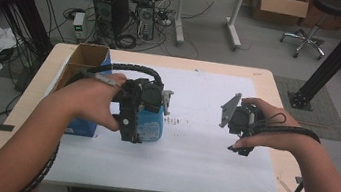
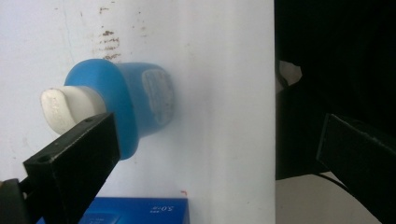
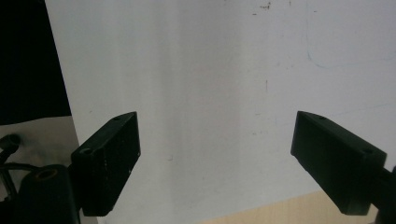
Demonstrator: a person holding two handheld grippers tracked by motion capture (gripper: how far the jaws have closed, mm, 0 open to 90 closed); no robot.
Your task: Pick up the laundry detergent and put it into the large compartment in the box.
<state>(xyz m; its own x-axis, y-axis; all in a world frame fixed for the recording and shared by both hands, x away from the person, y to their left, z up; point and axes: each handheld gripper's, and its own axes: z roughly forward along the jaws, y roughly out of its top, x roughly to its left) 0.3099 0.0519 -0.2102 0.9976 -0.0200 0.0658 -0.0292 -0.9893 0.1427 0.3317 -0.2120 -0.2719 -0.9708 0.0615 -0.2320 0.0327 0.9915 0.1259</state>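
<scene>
A blue bottle [image 2: 135,100] with a white cap [image 2: 65,107] stands upright on the white sheet [image 2: 219,70]. My left gripper [image 2: 215,135] hovers over it, open wide. Its left jaw is right by the cap and shoulder, and its right jaw is far off past the sheet's edge. In the high view the left gripper [image 1: 136,119] covers the top of the bottle [image 1: 151,126]. My right gripper [image 3: 215,126] is open above bare sheet with nothing between its jaws. It hangs over the right part of the table in the high view [image 1: 242,134].
A blue carton [image 1: 81,126] lies just left of the bottle and shows in the left gripper view [image 2: 140,210]. An open cardboard box [image 1: 85,59] stands at the table's back left. The sheet's front edge and the wooden table [image 3: 289,210] lie near the right gripper.
</scene>
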